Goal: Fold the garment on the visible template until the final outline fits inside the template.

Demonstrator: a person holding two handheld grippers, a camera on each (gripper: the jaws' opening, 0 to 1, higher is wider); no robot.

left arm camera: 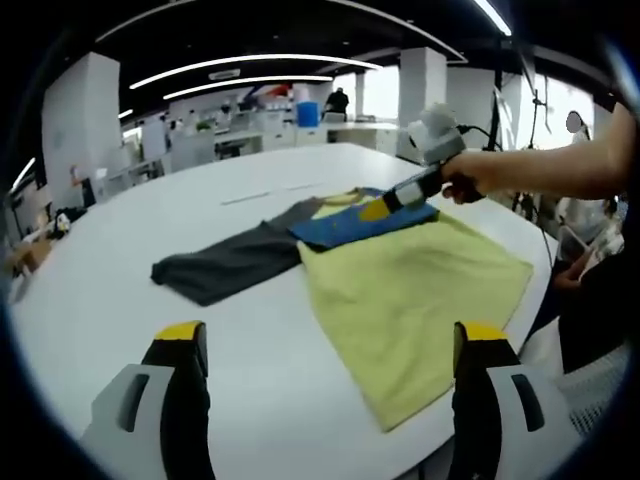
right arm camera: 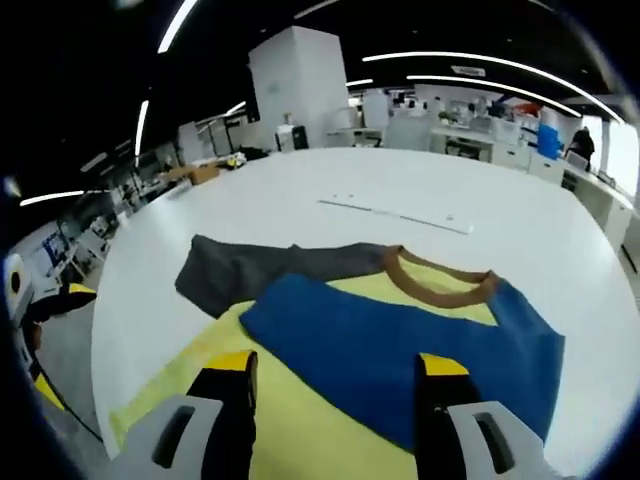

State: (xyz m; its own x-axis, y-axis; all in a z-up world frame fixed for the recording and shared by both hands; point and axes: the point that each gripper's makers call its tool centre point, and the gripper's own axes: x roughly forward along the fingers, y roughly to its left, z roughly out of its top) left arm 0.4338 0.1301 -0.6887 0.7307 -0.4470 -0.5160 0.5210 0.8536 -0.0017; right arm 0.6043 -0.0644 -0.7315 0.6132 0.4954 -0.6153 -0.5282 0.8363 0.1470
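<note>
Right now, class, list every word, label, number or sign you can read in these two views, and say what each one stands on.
There is no readable text in either view.
The garment, yellow with a blue sleeve and brown collar, carries no print that shows.
The white table bears thin marks, too small to read as letters.
Any signs in the office background are too blurred to read.

I log a large round white table (left arm camera: pixel 110 290) under the work area. Behind it I see white square pillars (right arm camera: pixel 300 85), white office desks (left arm camera: pixel 260 135), a blue bin (left arm camera: pixel 308 113), and long curved ceiling light strips (left arm camera: pixel 250 60).
</note>
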